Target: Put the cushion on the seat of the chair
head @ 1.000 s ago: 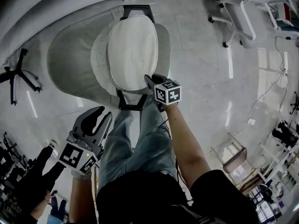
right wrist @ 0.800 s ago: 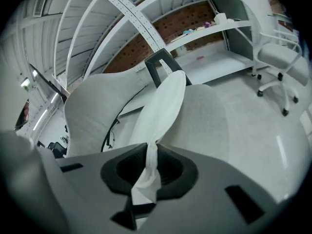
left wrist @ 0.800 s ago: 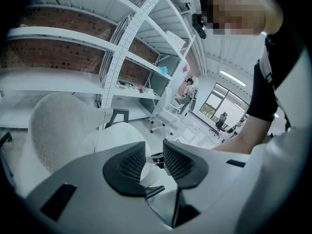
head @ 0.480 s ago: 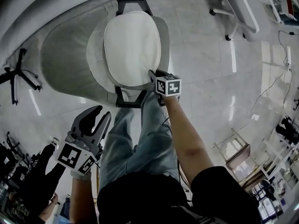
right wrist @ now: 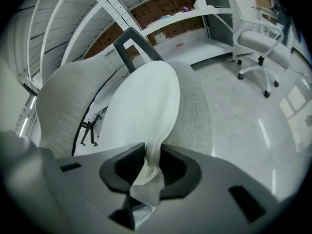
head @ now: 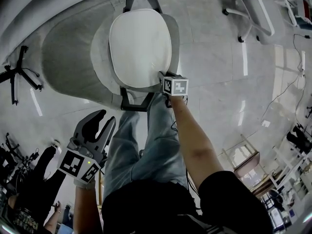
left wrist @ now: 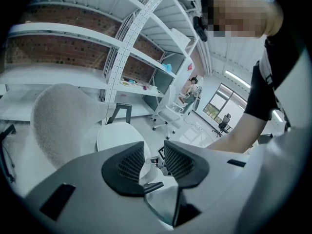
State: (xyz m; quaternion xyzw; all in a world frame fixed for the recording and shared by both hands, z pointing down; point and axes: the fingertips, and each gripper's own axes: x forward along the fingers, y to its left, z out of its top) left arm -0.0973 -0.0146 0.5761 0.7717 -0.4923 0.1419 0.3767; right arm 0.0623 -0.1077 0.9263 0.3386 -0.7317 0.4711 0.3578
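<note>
Right gripper (head: 162,77): your jaws, just easing apart, pinch the cushion (head: 140,48) edge at its 5 o'clock;
Left gripper (head: 103,121): your jaws spread, just widened, nothing between;
Cushion: flat on the chair seat (head: 103,57)

The left gripper (head: 105,119) is held low, its empty jaws just widened. The right gripper's (head: 162,76) jaws, just eased slightly, are pressed on the cushion's (head: 140,48) edge.

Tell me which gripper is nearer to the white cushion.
Right. The right gripper sits at the near edge of the cushion, that edge between its jaws, which have just been opening. The left gripper hangs back beside the person's leg, its empty jaws also just opening.
</note>
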